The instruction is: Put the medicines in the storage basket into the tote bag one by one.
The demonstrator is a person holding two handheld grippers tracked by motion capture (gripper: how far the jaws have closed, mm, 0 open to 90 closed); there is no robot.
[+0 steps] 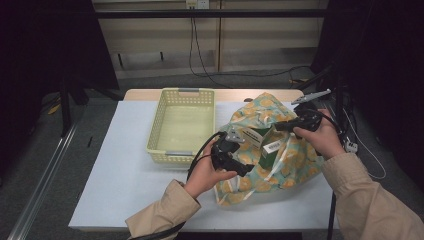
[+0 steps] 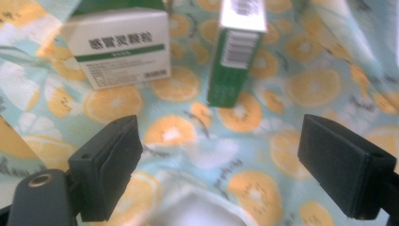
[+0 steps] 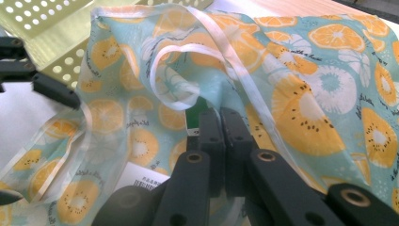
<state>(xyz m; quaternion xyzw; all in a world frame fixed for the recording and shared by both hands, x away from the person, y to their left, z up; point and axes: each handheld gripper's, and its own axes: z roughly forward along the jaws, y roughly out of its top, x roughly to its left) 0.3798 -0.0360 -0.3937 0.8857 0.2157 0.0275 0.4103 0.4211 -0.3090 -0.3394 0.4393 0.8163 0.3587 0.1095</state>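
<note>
A cloth bag (image 1: 295,160) printed with orange slices lies open on the white table (image 1: 125,170). Inside it are a white box (image 2: 120,47) with a green stripe and a green box (image 2: 233,70) standing on end. My left gripper (image 2: 219,141) is open at the bag's mouth, its jaws spread wide over the lining and a short way from both boxes; in the high view the left gripper (image 1: 235,160) sits at the bag's left side. My right gripper (image 3: 220,127) is shut on the bag's fabric at the rim. From above, the right gripper (image 1: 286,126) holds that edge up.
A pale yellow-green perforated basket (image 1: 156,125) stands just left of the bag, nothing visible inside it. Its wall (image 3: 51,42) lies beyond the bag in the right gripper view. White ribbon handles (image 3: 188,47) trail off the rim. Bare tabletop spreads to the left and front.
</note>
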